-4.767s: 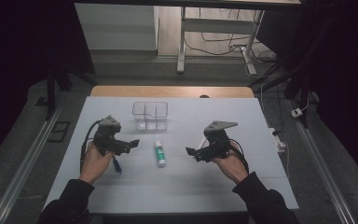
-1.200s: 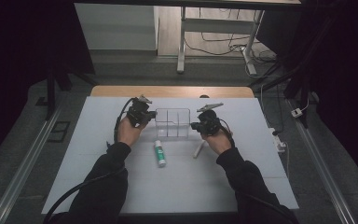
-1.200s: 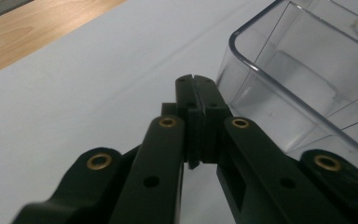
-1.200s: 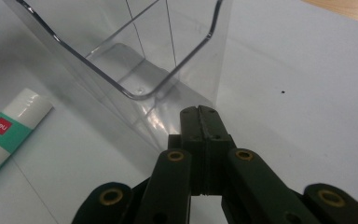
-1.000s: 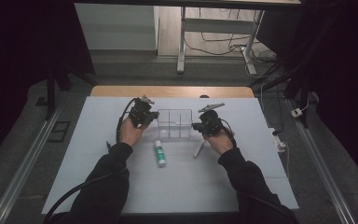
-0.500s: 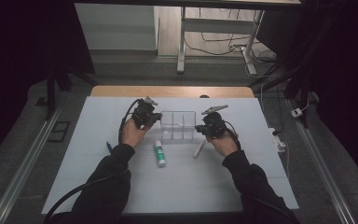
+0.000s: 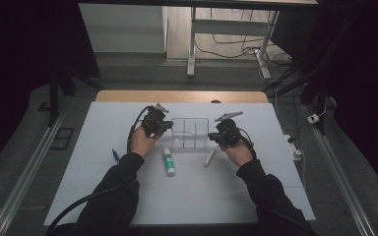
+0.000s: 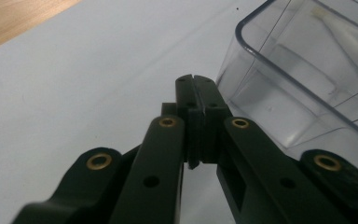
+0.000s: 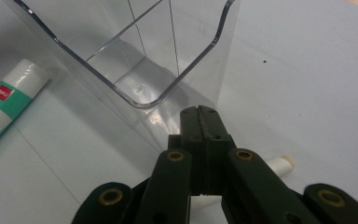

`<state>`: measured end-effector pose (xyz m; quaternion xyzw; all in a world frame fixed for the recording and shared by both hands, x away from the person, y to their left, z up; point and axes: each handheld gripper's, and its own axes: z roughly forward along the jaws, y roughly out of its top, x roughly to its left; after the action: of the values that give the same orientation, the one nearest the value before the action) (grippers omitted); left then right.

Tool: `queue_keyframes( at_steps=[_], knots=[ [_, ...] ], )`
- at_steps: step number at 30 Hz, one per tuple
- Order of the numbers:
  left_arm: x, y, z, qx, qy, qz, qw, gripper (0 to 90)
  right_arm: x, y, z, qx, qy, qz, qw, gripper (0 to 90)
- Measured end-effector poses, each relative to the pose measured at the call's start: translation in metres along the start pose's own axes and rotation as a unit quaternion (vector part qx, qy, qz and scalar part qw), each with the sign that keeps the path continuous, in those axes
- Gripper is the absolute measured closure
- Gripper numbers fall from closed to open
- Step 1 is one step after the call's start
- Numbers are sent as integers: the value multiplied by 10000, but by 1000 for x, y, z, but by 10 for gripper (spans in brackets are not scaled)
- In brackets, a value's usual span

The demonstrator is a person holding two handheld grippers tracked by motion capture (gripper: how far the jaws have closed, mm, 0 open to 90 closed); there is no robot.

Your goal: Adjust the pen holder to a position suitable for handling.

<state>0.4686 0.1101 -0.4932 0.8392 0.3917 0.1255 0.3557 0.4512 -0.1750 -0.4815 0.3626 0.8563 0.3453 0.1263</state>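
A: Where does the clear plastic organizer (image 7: pixel 190 132) sit?

B: Toward the far middle of the white tabletop (image 7: pixel 275 187), upright, open side up. Thin walls split it into compartments. The two hands flank it, one at each short end.

A: And the left tongs (image 7: pixel 170 126)?

B: Pressed together, nothing between them. In the left gripper view the left tongs (image 8: pixel 196 84) have their tips right at the organizer's (image 8: pixel 307 79) rounded corner, just beside the wall. Whether they actually touch it I cannot tell.

A: The right tongs (image 7: pixel 210 138)?

B: Also pressed together and empty. In the right gripper view the right tongs (image 9: pixel 200 114) point at the organizer's (image 9: pixel 144 70) near corner, very close to the wall, again too close to say touching or not.

A: What else lies on the tabletop?

B: A glue stick (image 7: pixel 168 162) with a green and white label lies on its side in front of the organizer, between the two forearms. In the right gripper view the glue stick (image 9: pixel 2 109) shows at the left, apart from the organizer. A white pen-like stick (image 7: pixel 211 155) lies tilted just under the right hand; the right gripper view has the white stick's (image 9: pixel 277 165) end peeking out beneath the jaws. A blue pen (image 7: pixel 115 155) lies near the left sleeve.

A: Anything inside the organizer?

B: The compartments I can see look bare; through its wall in the left gripper view a pale streak shows, which I cannot identify.
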Motion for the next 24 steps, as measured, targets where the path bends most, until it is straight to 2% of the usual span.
queue_keyframes(
  at_steps=[7,9,17,21,24],
  knots=[
    [-1,0,-1,34,42,41,10000,881,1,0,-1,2,-24,5,10000,887],
    [0,0,-3,101,127,65,9998,830,0,0,-3,-29,-47,17,10000,856],
    [-1,-2,-27,254,30,126,9996,640,-4,0,-17,-214,-40,89,9997,761],
    [-6,-8,-44,187,-71,137,9997,547,-6,-2,-24,-277,-5,102,9996,667],
    [-13,-12,-58,184,-36,240,9995,467,-9,-3,-29,-255,-5,112,9996,571]
  ],
)
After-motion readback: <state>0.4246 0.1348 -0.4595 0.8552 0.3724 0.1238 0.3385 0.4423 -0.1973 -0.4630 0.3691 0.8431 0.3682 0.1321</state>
